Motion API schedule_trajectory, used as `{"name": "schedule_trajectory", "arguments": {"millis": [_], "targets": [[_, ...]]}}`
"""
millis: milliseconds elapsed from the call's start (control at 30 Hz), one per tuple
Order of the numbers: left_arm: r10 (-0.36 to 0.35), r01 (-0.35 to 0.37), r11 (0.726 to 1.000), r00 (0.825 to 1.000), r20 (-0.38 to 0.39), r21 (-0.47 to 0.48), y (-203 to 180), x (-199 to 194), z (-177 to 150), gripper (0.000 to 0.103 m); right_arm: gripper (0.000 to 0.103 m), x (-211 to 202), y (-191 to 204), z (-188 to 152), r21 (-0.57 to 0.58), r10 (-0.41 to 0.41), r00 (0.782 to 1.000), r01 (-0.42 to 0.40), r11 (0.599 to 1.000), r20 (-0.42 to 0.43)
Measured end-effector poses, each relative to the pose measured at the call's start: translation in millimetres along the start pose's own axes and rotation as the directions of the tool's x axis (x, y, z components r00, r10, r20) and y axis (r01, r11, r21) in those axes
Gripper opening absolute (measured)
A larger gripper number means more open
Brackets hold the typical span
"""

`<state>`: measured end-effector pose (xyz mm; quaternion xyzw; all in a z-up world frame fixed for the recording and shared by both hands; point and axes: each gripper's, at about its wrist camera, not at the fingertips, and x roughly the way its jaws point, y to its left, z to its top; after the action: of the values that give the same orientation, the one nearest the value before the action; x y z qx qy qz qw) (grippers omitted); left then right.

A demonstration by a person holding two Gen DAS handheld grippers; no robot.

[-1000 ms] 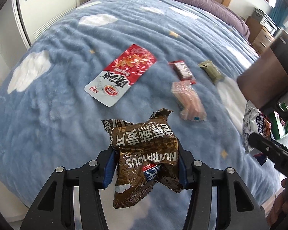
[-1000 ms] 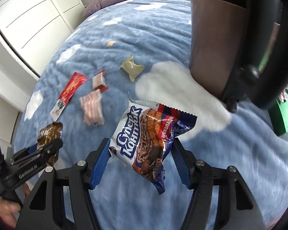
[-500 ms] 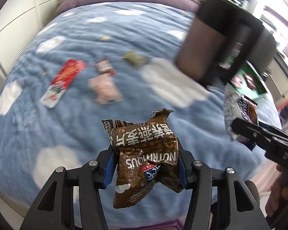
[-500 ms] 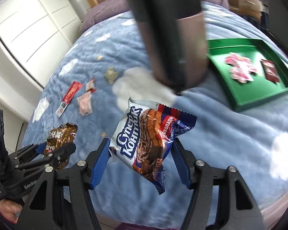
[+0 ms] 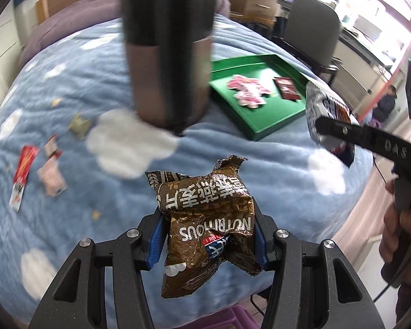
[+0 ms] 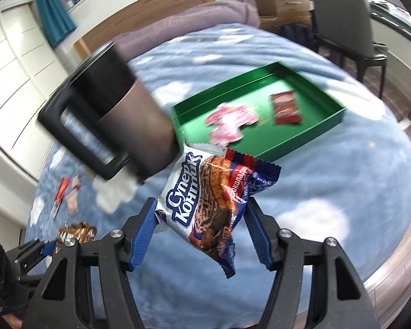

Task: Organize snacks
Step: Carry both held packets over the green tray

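Left gripper (image 5: 208,235) clamped on crumpled brown snack packet (image 5: 205,219), blue pads pinching both sides at mid-body, packet hanging clear of blue cloud blanket (image 5: 123,192); likely gripped there so the bag stays put in transit. Right gripper (image 6: 200,219) clamped on white and blue cookie packet (image 6: 208,200), gripped at the lower body, top seam sticking up toward the tray; jaws wider because the pack is bulkier. Both packets lifted off the bed, none touching it. Ahead: large dark mug (image 5: 167,54) standing on blanket between grippers and loose snacks, blurred, partly blocking view. Green tray (image 6: 326,118) beyond and right of mug, already holding pink wrapped sweets (image 6: 227,123) and dark red packet (image 6: 285,105), so apparently the sorting spot. Left behind on blanket, well apart from tray: red sachet (image 5: 23,174), pale pink pack (image 5: 50,176), small red and white candy (image 5: 50,145), olive packet (image 5: 79,124). Judged stage: carrying two items toward tray, release not yet done. Risk: clipping mug on approach.
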<state>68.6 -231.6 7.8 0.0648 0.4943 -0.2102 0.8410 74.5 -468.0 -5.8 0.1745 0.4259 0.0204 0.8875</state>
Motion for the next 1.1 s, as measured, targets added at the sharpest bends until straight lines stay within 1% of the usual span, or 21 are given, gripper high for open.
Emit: {"name": "schedule_trajectory", "arguments": {"millis": [67, 233, 400, 700, 933, 1100], "targets": [[-0.005, 0.005, 1.0, 1.0, -0.001, 0.027, -15.6, 4.5, 9.7, 0.047, 0.072, -3.4, -18.5, 12.4, 0.011, -0.022, 1.0, 0.021, 1.0, 0.022], [-0.019, 0.019, 0.996, 1.0, -0.001, 0.086, -49.4, 19.7, 40.4, 0.047, 0.072, -0.9, -50.3, 42.2, 0.021, -0.065, 0.996, 0.064, 0.998, 0.058], [-0.011, 0.011, 0.992, 1.0, 0.001, 0.127, -76.0, 43.3, 70.7, 0.047, 0.072, 11.9, -71.5, 67.4, 0.019, -0.094, 0.993, 0.093, 0.995, 0.071], [0.007, -0.01, 0.985, 1.0, 0.017, 0.17, -106.3, 88.5, 119.3, 0.047, 0.072, 56.2, -102.2, 105.8, -0.006, -0.154, 0.986, 0.155, 0.988, 0.057], [0.004, -0.006, 0.982, 1.0, 0.011, 0.189, -122.2, 123.6, 144.5, 0.047, 0.072, 90.3, -118.5, 120.6, -0.039, -0.199, 0.98, 0.2, 0.979, 0.033], [0.008, -0.007, 0.984, 1.0, -0.004, 0.178, -122.8, 145.4, 154.7, 0.047, 0.072, 110.9, -128.5, 123.3, -0.05, -0.216, 0.976, 0.217, 0.975, 0.018]]}}
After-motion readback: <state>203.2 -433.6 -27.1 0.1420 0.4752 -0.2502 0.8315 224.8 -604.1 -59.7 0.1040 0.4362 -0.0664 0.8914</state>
